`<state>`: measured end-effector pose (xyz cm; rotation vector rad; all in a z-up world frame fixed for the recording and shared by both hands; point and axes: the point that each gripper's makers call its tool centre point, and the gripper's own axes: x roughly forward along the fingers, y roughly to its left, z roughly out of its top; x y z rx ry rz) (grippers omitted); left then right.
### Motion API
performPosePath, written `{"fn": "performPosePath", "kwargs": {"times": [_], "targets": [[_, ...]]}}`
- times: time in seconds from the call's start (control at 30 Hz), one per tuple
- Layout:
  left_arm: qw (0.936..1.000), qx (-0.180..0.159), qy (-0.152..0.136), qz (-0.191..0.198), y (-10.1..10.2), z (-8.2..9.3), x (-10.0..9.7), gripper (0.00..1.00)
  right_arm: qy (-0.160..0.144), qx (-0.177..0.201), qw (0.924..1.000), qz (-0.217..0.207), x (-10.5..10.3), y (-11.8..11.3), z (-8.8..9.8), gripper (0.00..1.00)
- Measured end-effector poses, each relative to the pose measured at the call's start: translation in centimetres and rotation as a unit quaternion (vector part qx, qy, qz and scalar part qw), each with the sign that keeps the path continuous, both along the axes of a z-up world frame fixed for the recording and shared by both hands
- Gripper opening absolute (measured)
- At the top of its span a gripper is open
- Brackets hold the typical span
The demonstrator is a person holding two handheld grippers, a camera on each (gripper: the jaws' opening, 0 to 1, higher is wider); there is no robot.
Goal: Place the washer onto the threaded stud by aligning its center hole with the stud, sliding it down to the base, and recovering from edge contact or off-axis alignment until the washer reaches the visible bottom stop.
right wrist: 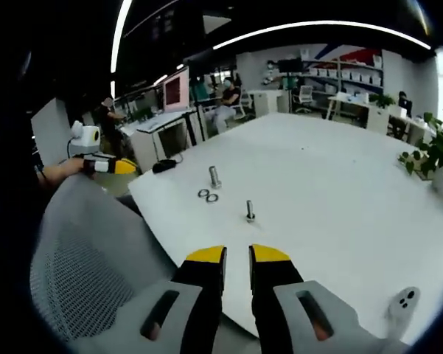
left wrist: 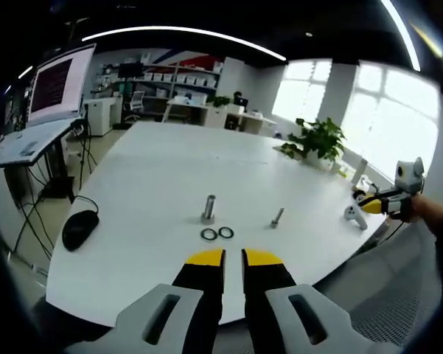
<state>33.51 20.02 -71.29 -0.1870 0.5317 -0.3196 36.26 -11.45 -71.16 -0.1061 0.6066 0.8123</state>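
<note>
I am looking along the left tool point(left wrist: 234, 258): its two yellow-tipped jaws are standing close together with only a thin gap between them, and they are gripping nothing. The tool is hanging over the near edge of the white counter point(left wrist: 162, 169), not touching it.

I am taking the threaded stud point(left wrist: 208, 209) as my landmark. It is standing upright on its base on the counter. Just in front of it, towards my tool, two washers point(left wrist: 217, 234) are lying flat, side by side and almost touching each other. They are small and dark, so I cannot make out their holes clearly. To the right of the stud, a second bolt point(left wrist: 277, 217) is standing, a little tilted. Far to the left of the stud, a black mouse point(left wrist: 79, 228) is resting near the counter edge.

In the right gripper view, the right tool point(right wrist: 237, 254) is also nearly closed and empty, and it is hovering above the counter edge. From here the second bolt point(right wrist: 250, 211) is nearer and the stud point(right wrist: 214, 177) is behind it, with the washers point(right wrist: 208, 195) beside its base. A mesh chair back point(right wrist: 81, 258) is hiding the lower left corner. The thread on the stud is too blurred for me to read.
</note>
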Motion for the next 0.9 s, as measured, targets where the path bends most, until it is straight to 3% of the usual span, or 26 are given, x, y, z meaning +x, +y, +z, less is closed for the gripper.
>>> {"fn": "performPosePath", "kwargs": {"times": [0.17, 0.27, 0.43, 0.6, 0.9], "targets": [[1.0, 0.007, -0.001, -0.003, 0.0, 0.1, -0.1, 0.07, 0.013, 0.024, 0.9996, -0.005, -1.9, 1.1, 0.3, 0.15], [0.9998, -0.003, -0.017, -0.006, -0.3, 0.8, 0.1, 0.08, 0.012, 0.022, 0.9997, -0.007, -2.7, 1.2, 0.4, 0.14], [0.9998, 0.012, 0.002, -0.019, -0.7, 0.2, -0.1, 0.08, 0.002, 0.054, 0.9978, -0.038, -3.1, 0.8, 1.7, 0.1], [0.9975, 0.038, 0.011, -0.058, -1.2, 0.3, -0.2, 0.08, 0.006, 0.06, 0.9961, -0.065, -3.1, 0.7, 1.5, 0.06], [0.9917, 0.083, 0.006, -0.098, -0.8, 1.8, 2.6, 0.09, 0.014, 0.053, 0.996, -0.07, -3.0, 0.7, 0.6, 0.04]]}}
